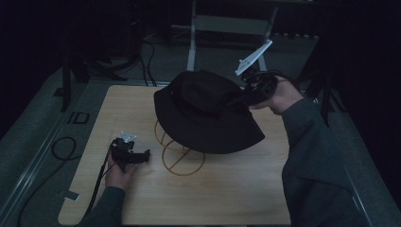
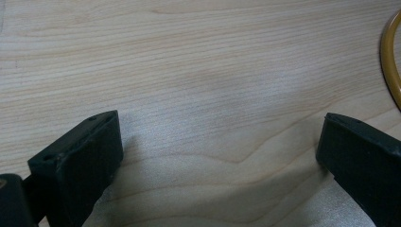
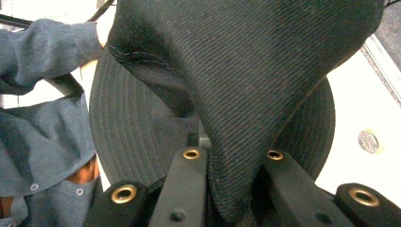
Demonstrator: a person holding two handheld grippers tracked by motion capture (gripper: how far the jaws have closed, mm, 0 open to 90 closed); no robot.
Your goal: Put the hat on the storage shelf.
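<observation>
- Wood of the table (image 1: 198,198) is bare at the near left, where the left gripper (image 1: 135,156) rests low with its jaws spread wide and nothing between them. It is too far from the hat to catch it if it drops.
- Gold wire stand (image 1: 177,156) sits in the middle, partly under the hat. If the hat comes down crooked, the stand could tip or slide.
- Black hat (image 1: 208,111) hangs over the stand, tilted, brim low on the near side. It may miss the top.
- Far right, the right gripper (image 1: 250,92) pinches a fold of the hat's crown (image 3: 236,198). The cloth is soft and could slip out.
</observation>
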